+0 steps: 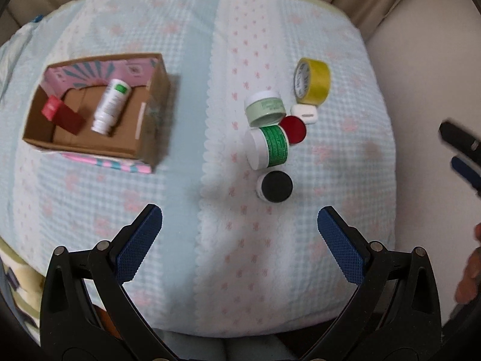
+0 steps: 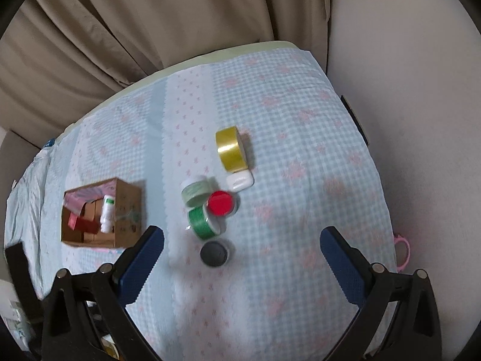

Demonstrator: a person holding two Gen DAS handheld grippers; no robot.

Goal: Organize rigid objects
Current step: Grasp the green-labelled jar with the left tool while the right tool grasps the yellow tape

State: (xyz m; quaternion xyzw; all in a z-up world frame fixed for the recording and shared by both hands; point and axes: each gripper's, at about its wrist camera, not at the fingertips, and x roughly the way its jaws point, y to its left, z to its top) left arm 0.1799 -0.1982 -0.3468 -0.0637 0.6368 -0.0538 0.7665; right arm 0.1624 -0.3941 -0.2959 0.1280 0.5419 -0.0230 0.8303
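gingham bedspread point(image 1: 90, 198) carries my cardboard box point(image 1: 150, 114) toward its left edge; loose jars point(image 1: 267, 147) wait mid-bed, both grippers point(image 1: 240, 240) point(image 2: 240, 258) spread wide, holding nothing.

Pale blue gingham, pink sprigs, and a scatter of bright lids.

Blue-and-white checked cloth point(image 1: 150, 186) with faded pink flowers, crossed by a white band with small pink bows. Brown cardboard box point(image 1: 156, 96), pink and teal striped on its flaps, with a dark red carton point(image 1: 61, 115) and a white bottle point(image 1: 109, 105) with green label. Yellow tape roll point(image 1: 312, 81); mint-green jar point(image 1: 264, 109); white jar point(image 1: 267, 147) with green label; red lid point(image 1: 293, 129); black lid point(image 1: 276, 186); white case point(image 1: 304, 113). Beige curtain point(image 2: 150, 30). Blue pads point(image 1: 138, 246), black frames.
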